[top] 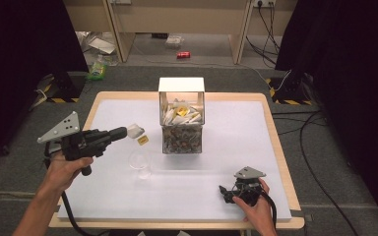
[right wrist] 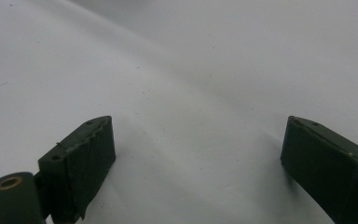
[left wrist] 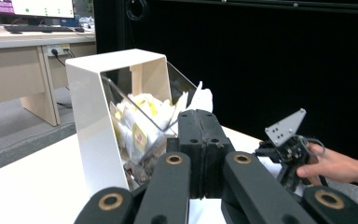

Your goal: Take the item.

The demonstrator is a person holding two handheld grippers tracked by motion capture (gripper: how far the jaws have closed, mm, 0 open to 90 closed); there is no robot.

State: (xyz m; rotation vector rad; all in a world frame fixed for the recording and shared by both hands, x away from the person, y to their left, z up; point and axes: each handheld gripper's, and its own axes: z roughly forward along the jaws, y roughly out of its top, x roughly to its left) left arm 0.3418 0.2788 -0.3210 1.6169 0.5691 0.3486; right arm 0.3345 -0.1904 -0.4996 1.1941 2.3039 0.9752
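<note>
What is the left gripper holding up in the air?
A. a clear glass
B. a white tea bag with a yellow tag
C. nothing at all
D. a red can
B: the left gripper is shut on a white tea bag, whose yellow tag dangles above the clear glass.

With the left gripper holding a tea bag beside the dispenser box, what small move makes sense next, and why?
Probably lower the left gripper toward the clear glass. Its jaws are shut on a white tea bag, whose yellow tag dangles just above and behind the glass. The bag is already out of the dispenser box, and the right gripper rests open on the table.
</note>
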